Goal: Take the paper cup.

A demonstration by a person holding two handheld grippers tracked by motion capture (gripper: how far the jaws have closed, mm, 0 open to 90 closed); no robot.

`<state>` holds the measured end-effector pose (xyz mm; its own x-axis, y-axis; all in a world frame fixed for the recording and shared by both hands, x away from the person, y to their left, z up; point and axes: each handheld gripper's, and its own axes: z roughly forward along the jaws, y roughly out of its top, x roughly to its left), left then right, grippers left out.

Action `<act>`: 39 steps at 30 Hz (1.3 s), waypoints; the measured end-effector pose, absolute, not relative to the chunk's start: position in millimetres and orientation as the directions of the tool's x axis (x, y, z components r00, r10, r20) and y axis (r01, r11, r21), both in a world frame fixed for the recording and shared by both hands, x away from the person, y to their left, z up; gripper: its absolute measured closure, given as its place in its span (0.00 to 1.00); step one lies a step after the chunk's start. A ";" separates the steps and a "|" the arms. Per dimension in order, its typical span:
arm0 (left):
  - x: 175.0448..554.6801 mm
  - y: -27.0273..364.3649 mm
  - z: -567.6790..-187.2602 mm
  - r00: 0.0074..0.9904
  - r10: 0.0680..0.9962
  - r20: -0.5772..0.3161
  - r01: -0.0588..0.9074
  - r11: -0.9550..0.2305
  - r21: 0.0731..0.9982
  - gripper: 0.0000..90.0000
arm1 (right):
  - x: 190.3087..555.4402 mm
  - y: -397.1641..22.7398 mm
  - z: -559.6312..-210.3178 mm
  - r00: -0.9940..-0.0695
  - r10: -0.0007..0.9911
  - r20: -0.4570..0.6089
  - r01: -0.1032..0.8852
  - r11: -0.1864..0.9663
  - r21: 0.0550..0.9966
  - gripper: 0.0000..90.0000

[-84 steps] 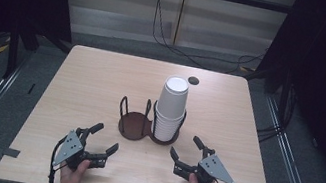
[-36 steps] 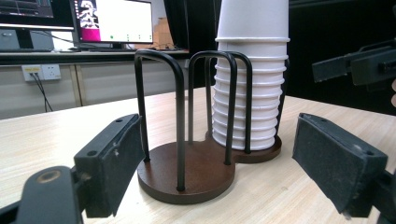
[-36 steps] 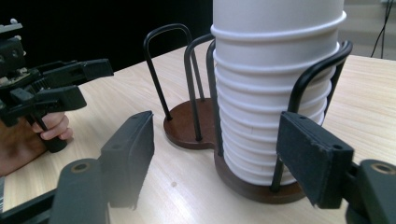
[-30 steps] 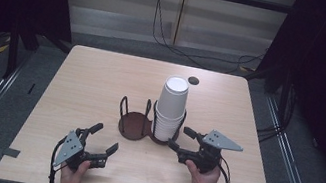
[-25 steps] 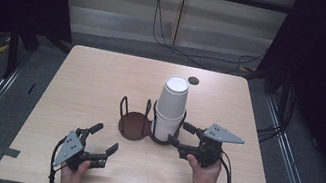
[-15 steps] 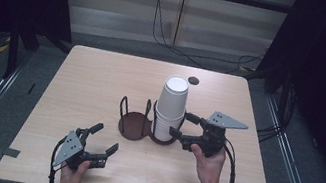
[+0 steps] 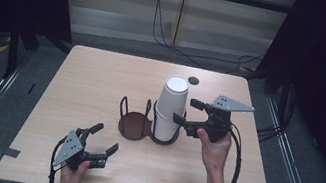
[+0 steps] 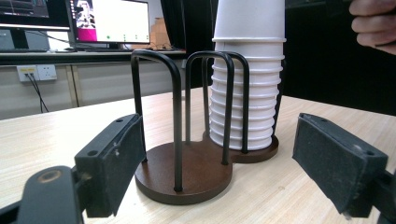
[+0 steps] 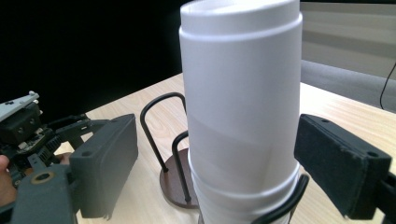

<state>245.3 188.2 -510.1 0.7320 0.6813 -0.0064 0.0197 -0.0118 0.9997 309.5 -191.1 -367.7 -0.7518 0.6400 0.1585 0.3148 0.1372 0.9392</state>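
Note:
A tall stack of white paper cups [image 7: 170, 105] stands upside down in the right ring of a dark brown two-place cup holder [image 7: 137, 126] with black wire hoops, mid-table. My right gripper [image 7: 186, 111] is lifted off the table and open, its jaws reaching around the upper part of the stack [image 9: 240, 107] from the right; I cannot tell if the pads touch it. My left gripper [image 7: 104, 141] rests open near the table's front left, pointing at the cup holder [image 8: 184, 172] and the cup stack [image 8: 247, 79]. The holder's left place is empty.
A small dark round disc [image 7: 193, 80] lies on the wooden table [image 7: 103, 76] behind the cups. A person's hand [image 8: 373, 23] shows at the upper right of the left gripper view. Black cables trail from both grippers. Dark floor and rails surround the table.
My right gripper rose from the table's front right and moved forward and left until its open jaws bracket the top of the cup stack. The left gripper stayed put.

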 end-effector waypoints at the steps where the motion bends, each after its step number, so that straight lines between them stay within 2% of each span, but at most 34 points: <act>1: 245.9 188.4 -510.0 0.738 0.675 -0.002 0.016 -0.014 1.000 0.18 | 311.1 -191.0 -365.2 -0.752 0.640 0.157 0.313 0.137 0.940 0.15; 12: 245.9 188.4 -510.1 0.739 0.674 -0.004 0.016 -0.012 1.000 0.18 | 328.2 -180.4 -337.7 -0.766 0.635 0.100 0.309 0.228 0.923 0.18; 18: 246.0 188.4 -510.1 0.739 0.673 -0.004 0.016 -0.013 1.000 0.18 | 338.2 -174.4 -327.0 -0.769 0.635 0.072 0.324 0.291 0.900 0.16; 29: 246.0 188.4 -510.1 0.739 0.673 -0.004 0.017 -0.012 1.000 0.18 | 357.5 -163.7 -320.4 -0.797 0.599 0.080 0.344 0.341 0.875 0.15; 34: 246.1 188.4 -510.1 0.741 0.672 -0.004 0.016 -0.013 1.000 0.18 | 368.8 -159.8 -322.9 -0.796 0.597 0.101 0.394 0.384 0.835 0.15; 39: 246.3 188.4 -510.0 0.743 0.670 -0.003 0.017 -0.015 1.000 0.18 | 372.0 -155.2 -322.5 -0.805 0.586 0.096 0.387 0.394 0.834 0.15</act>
<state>246.3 188.4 -510.0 0.7426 0.6697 -0.0030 0.0175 -0.0149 0.9997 372.0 -155.2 -322.5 -0.8045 0.5860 0.0965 0.3869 0.3939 0.8337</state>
